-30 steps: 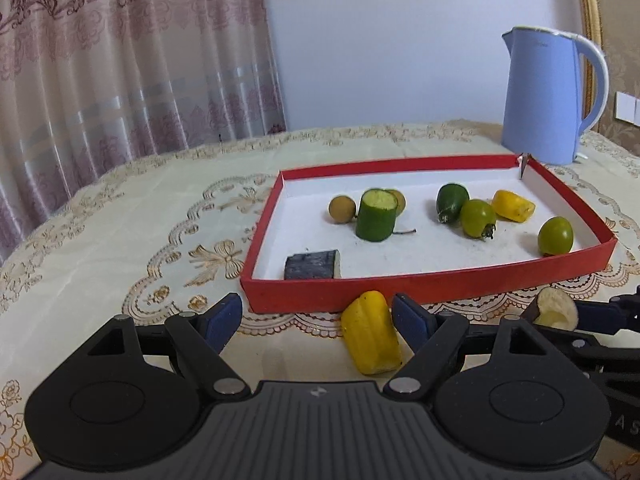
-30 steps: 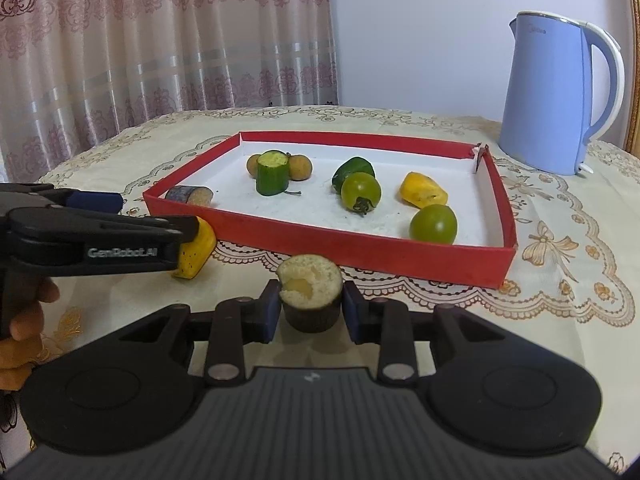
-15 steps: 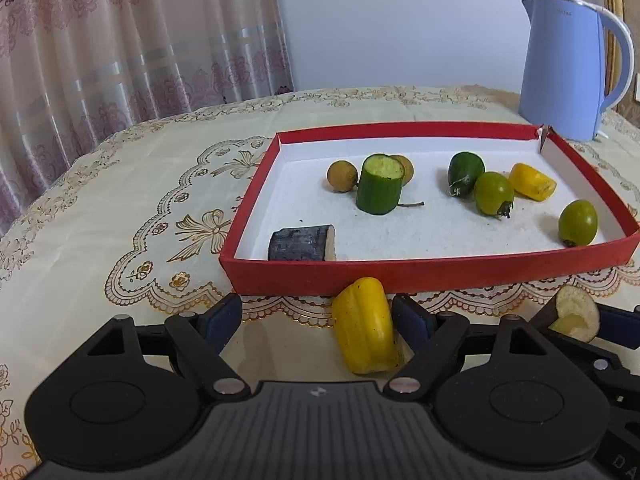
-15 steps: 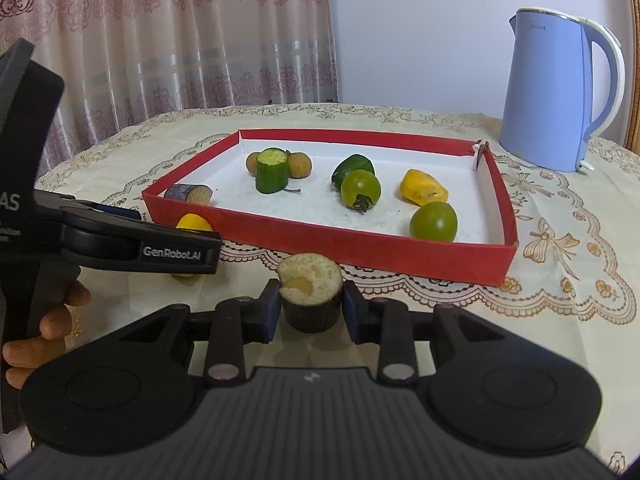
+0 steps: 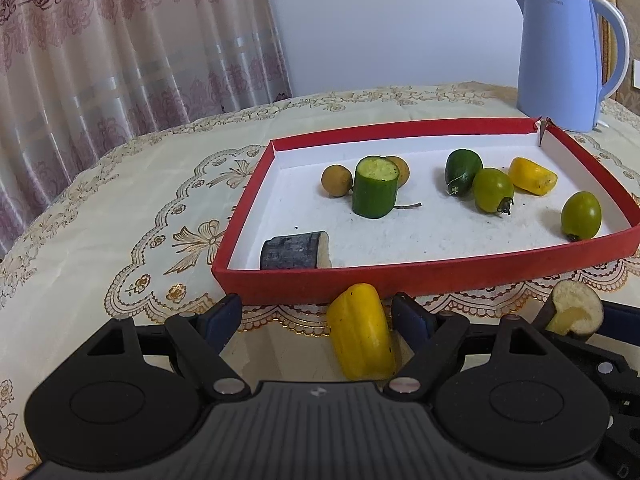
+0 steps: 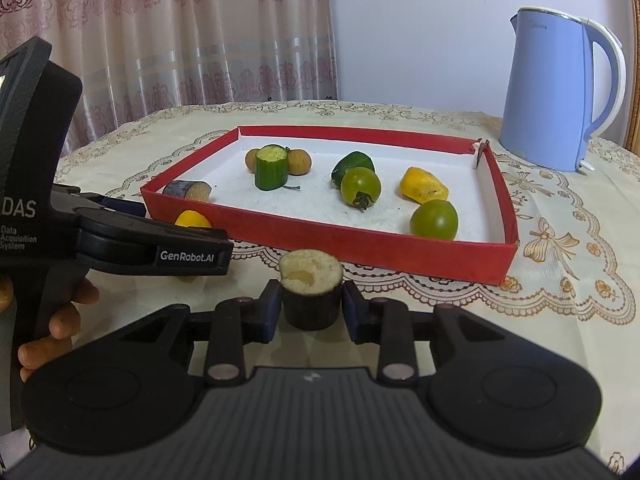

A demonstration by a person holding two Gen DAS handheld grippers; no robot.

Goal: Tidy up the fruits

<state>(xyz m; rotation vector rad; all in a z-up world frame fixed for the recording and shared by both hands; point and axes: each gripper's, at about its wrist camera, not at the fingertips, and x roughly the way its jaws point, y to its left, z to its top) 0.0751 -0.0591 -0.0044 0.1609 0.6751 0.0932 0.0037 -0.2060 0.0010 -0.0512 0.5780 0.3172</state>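
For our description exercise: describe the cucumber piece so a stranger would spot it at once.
Find the red tray on the lace tablecloth, in front of the blue kettle. In its far left part stands the cucumber piece, upright between two small brown round fruits. It alone is a dark green cylinder with a pale cut top.

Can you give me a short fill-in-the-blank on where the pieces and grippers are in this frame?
1. The right gripper is shut on the dark-skinned ____ piece.
2. The yellow pepper piece on the tablecloth lies ____ the red tray.
3. The left gripper is ____, its fingers either side of that pepper piece.
4. The blue ____ stands behind the tray.

Missing words: eggplant; outside; open; kettle
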